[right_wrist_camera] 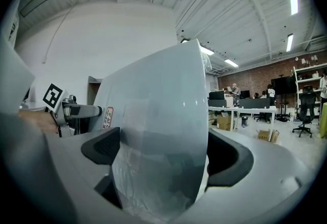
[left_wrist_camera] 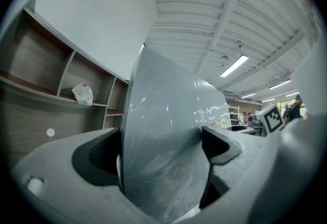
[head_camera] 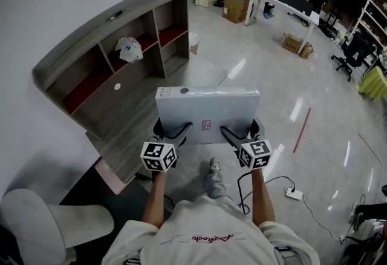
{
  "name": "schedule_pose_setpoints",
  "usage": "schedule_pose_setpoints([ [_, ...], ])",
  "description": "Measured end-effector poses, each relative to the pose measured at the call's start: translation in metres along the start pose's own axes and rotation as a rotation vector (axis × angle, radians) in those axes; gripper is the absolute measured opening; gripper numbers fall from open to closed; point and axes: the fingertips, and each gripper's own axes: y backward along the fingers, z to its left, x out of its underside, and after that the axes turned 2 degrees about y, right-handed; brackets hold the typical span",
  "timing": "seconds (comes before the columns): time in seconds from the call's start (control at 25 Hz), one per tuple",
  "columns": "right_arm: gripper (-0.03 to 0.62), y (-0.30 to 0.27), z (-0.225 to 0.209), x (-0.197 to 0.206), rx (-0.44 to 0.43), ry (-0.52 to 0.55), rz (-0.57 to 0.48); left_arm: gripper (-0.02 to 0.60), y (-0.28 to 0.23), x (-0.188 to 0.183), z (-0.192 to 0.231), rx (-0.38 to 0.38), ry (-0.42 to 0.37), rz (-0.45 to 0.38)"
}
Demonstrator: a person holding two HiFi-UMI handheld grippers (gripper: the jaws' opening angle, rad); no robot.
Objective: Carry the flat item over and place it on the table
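A flat grey plastic-wrapped panel (head_camera: 207,110) hangs level in front of me, above the floor. My left gripper (head_camera: 172,135) is shut on its near edge at the left, and my right gripper (head_camera: 237,135) is shut on the same edge at the right. In the left gripper view the flat panel (left_wrist_camera: 168,136) fills the gap between the dark jaw pads (left_wrist_camera: 217,147). The right gripper view shows the flat panel (right_wrist_camera: 163,131) clamped the same way, with the left gripper's marker cube (right_wrist_camera: 52,96) beyond it. A small red-and-white label (head_camera: 206,125) sits near the panel's near edge.
A grey wooden shelf-desk unit (head_camera: 115,70) stands against the white wall at left, with a white bag (head_camera: 130,49) in one compartment. A white chair (head_camera: 51,218) is at bottom left. A power strip and cable (head_camera: 292,193) lie on the shiny floor. Desks, boxes and people are far back.
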Motion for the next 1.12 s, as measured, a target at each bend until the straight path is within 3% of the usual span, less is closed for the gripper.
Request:
schedule_pose_setpoints([
  [0.44, 0.535, -0.095, -0.077, -0.009, -0.005, -0.014, -0.007, 0.506, -0.114, -0.010, 0.043, -0.008, -0.008, 0.008],
  [1.12, 0.535, -0.231, -0.211, -0.049, -0.092, -0.001, -0.017, 0.506, -0.283, -0.046, 0.082, -0.096, -0.009, -0.004],
])
